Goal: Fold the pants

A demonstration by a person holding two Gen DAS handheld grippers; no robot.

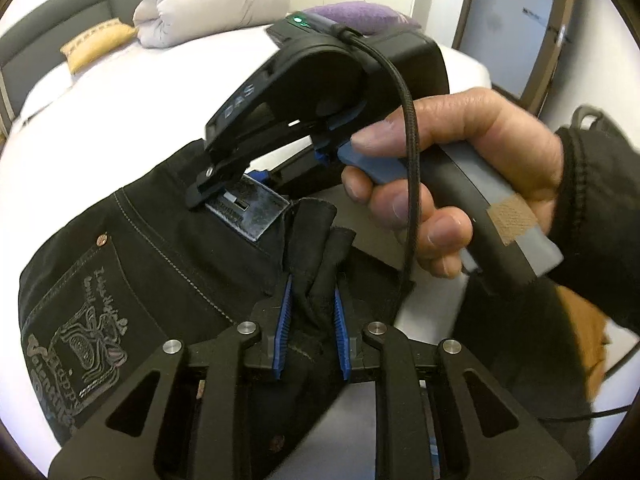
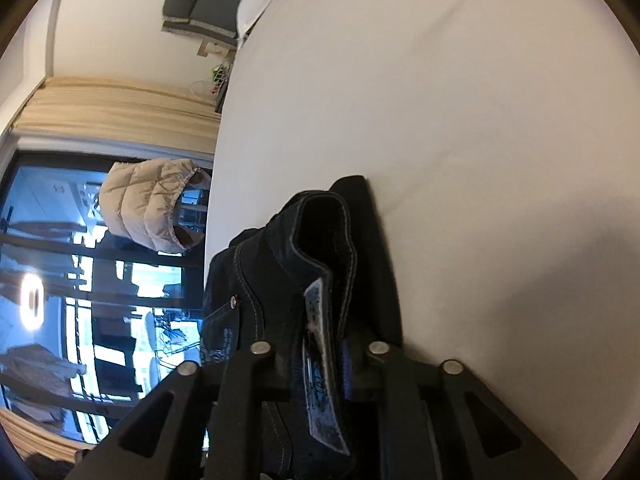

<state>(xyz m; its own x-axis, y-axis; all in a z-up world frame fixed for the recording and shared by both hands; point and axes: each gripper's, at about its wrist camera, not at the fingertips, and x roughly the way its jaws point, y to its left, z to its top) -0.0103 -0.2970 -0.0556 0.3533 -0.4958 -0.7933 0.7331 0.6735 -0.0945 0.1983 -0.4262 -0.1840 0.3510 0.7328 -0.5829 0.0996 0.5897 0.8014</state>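
Black jeans (image 1: 160, 248) with an embroidered back pocket (image 1: 80, 328) lie on a white bed (image 1: 100, 112). My left gripper (image 1: 312, 320) is shut on bunched dark fabric of the jeans between its blue pads (image 1: 285, 320). My right gripper (image 1: 224, 188), held by a hand, is seen from the side, clamped on the waistband at its grey label (image 1: 252, 212). In the right wrist view the right gripper (image 2: 324, 344) is shut on the waistband and label (image 2: 320, 320), with the jeans (image 2: 272, 264) hanging off it.
A rolled white duvet (image 1: 212, 0), a yellow pillow (image 1: 96, 42) and a purple cushion (image 1: 352, 14) lie at the bed's far end. A grey headboard (image 1: 60, 24) stands behind. A beige puffer vest (image 2: 152, 204) hangs by a dark window (image 2: 60, 280).
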